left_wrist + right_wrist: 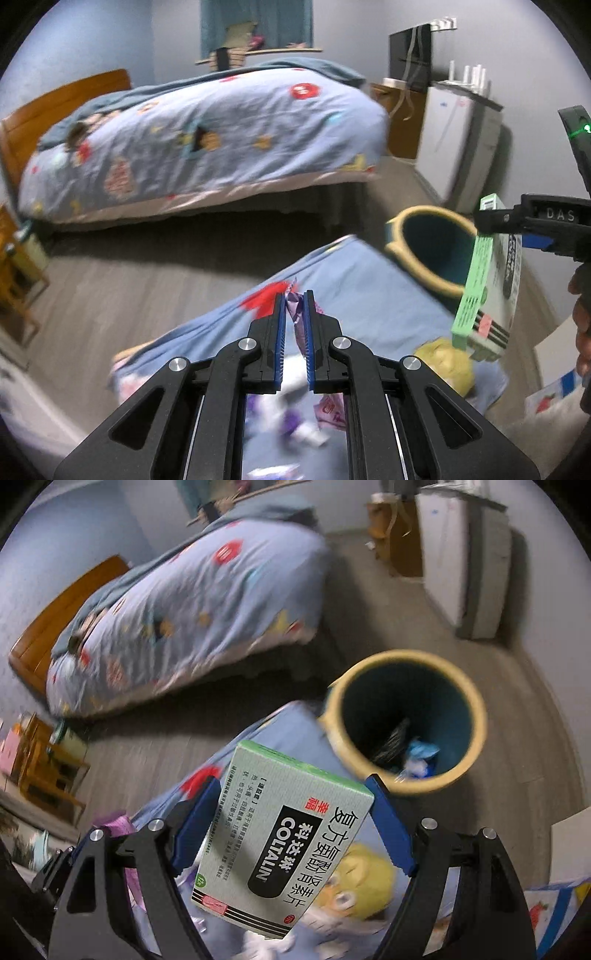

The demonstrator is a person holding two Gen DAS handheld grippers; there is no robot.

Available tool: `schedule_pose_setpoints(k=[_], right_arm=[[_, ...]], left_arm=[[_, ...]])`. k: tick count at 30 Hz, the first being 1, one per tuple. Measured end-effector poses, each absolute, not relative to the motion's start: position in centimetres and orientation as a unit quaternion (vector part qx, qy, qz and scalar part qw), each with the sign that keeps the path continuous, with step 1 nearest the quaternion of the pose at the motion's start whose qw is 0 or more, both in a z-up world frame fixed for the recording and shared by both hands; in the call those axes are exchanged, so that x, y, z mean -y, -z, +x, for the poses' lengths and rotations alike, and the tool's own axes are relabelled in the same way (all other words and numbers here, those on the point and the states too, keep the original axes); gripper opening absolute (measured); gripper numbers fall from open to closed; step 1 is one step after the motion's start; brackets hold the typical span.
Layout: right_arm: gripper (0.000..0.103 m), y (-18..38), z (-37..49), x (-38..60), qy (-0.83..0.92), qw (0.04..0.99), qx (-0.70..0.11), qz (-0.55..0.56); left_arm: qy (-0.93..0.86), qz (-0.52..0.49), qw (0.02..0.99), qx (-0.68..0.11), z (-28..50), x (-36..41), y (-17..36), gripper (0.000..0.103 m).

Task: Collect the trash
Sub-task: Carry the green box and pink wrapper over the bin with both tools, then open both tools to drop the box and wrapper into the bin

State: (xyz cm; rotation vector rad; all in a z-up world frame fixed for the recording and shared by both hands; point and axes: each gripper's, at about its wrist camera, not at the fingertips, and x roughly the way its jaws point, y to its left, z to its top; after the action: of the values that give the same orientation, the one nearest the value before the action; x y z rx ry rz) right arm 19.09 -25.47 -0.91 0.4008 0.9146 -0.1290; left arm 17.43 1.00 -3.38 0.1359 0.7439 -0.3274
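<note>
My left gripper (pixel 295 301) is shut on a crumpled purple wrapper (pixel 294 314) above the corner of a blue patterned bed cover (pixel 369 291). My right gripper (pixel 293 788) is shut on a green and white medicine box (pixel 284 834), its blue pads (pixel 388 834) pressing both long sides. In the left wrist view the same medicine box (pixel 487 280) hangs at the right, held by the right gripper (pixel 517 221). The round bin (pixel 406 716), yellow-rimmed and dark teal inside, stands on the floor just beyond the box, with a few bits of trash at its bottom. The same bin (pixel 428 247) shows right of the bed corner.
A second bed (pixel 207 140) with a flowered blue cover lies across the grey floor. A white appliance (pixel 461 140) and a brown cabinet (pixel 399 118) stand along the right wall. A yellow plush toy (pixel 365 878) and more wrappers (pixel 295 424) lie on the near bed. Wooden furniture (pixel 48 768) stands at the left.
</note>
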Motion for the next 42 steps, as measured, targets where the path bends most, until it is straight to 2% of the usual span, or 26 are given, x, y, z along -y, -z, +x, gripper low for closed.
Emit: schedule_pose_setpoints(k=[3,7,15,25,35,37,38,39,40,41,42], right_arm=[[0.079,0.7,19.6,29.2,0.096,0.886,-0.415,0.181],[0.079,1.7,20.7,32.7,0.123,0.894,-0.394,0.176],[0.079,4.4,23.9,35.9,0.129,0.903,-0.389,0.131],[0.079,6.6,25.4,43.8,0.156,0.889,-0.386,0.190],[0.079,8.7,25.0,47.6,0.183,0.876,-0.387,0.223],[0.079,9.0,25.1,47.9,0.181,0.876,-0.385,0.227],[0.079,9.1,25.2,48.1,0.182,0.877,-0.383,0.224],[0.079,9.2,25.3,48.2,0.184,0.878,-0.382,0.221],[0.079,9.3,25.4,48.3,0.182,0.879,-0.381,0.223],[0.079,9.4,25.5,48.5,0.181,0.879,-0.380,0.224],[0.079,9.5,25.6,48.6,0.181,0.878,-0.379,0.228]], left_arm=[[0.189,0.053,0.915,-0.354,18.3,2.3,3.1,0.010],[0.212,0.086,0.912,-0.339,17.6,5.7,2.9,0.010],[0.200,0.097,0.911,-0.346,17.1,7.3,3.3,0.010],[0.241,0.117,0.899,-0.348,21.7,16.9,4.2,0.010],[0.251,0.130,0.888,-0.363,27.3,25.3,8.5,0.010],[0.254,0.127,0.885,-0.368,27.8,26.1,9.2,0.016],[0.252,0.131,0.886,-0.368,27.9,26.5,9.4,0.025],[0.249,0.138,0.886,-0.366,27.9,26.8,9.6,0.039],[0.248,0.141,0.886,-0.365,27.9,27.0,9.7,0.047],[0.248,0.145,0.887,-0.360,27.7,27.0,9.7,0.053],[0.247,0.149,0.888,-0.358,27.6,27.0,9.7,0.053]])
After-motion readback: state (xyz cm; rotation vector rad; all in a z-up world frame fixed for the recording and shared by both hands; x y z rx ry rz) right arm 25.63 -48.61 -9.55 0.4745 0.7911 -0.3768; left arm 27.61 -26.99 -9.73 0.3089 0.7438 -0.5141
